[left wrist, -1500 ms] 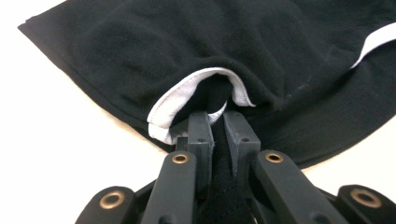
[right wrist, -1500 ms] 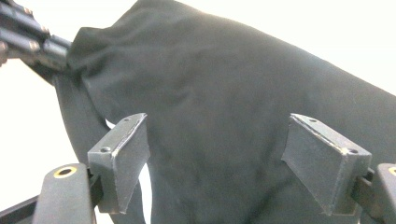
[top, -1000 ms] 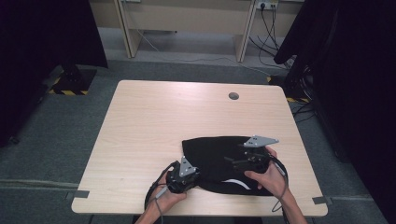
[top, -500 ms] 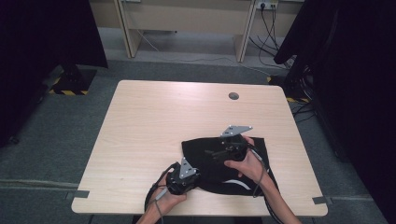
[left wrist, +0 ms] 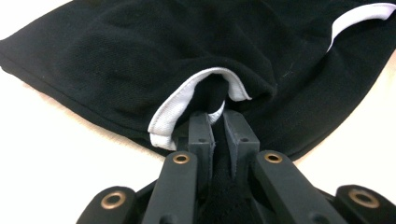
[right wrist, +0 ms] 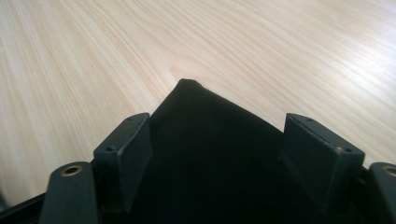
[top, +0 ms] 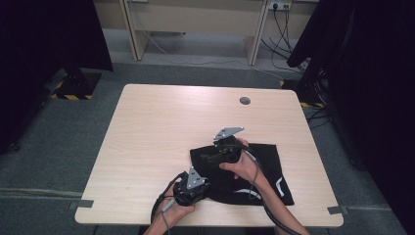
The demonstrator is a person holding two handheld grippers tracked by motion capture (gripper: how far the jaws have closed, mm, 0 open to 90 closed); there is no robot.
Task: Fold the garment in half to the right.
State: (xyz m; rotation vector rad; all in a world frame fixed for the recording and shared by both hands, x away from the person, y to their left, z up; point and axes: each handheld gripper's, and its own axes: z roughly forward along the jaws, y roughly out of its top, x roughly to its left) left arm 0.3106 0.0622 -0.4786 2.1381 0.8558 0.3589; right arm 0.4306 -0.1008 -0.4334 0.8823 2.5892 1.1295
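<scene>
Left claw [left wrist: 217,122] clamped on the white-trimmed hem of the black garment [top: 264,161], garment spread on the tabletop [top: 161,122] near its front edge, right claw [right wrist: 219,140] held open over a corner, jaws lately narrowed

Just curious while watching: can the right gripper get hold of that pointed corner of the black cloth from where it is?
Probably yes: the right gripper has open jaws either side of the black cloth, whose corner lies on bare table.
</scene>
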